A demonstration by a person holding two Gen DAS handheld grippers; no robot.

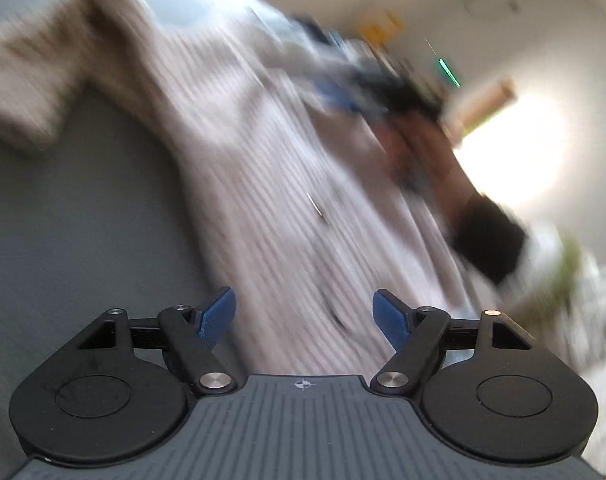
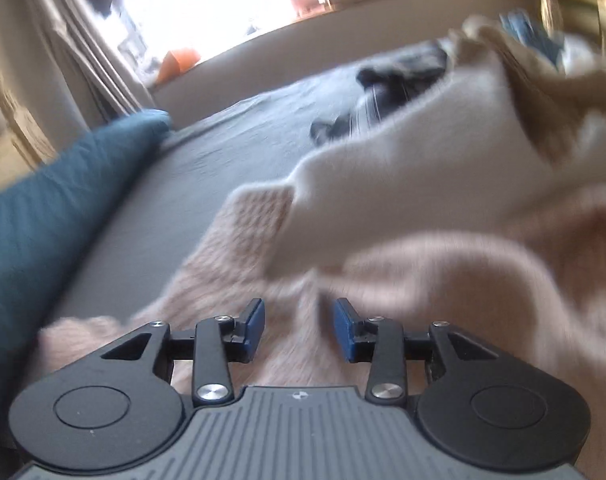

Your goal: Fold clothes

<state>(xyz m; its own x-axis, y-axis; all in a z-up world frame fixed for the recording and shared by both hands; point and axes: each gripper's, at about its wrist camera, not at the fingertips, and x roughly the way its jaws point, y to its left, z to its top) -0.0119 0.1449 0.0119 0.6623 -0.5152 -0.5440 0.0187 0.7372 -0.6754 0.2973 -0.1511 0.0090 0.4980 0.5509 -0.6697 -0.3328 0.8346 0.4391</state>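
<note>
Below centre frame, right hand-held gripper half-open, empty over pink sweater | long axis upper-left to lower-right | left hand-held gripper wide, empty | bed

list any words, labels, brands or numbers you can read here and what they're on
None can be read.
Left gripper body: only a small crosshair mark, no letters.
Right gripper body: the same kind of mark, no letters.
Yellow thing on the far wall: too blurred to tell whether it carries text.
Pink sweater: no label visible.
</note>
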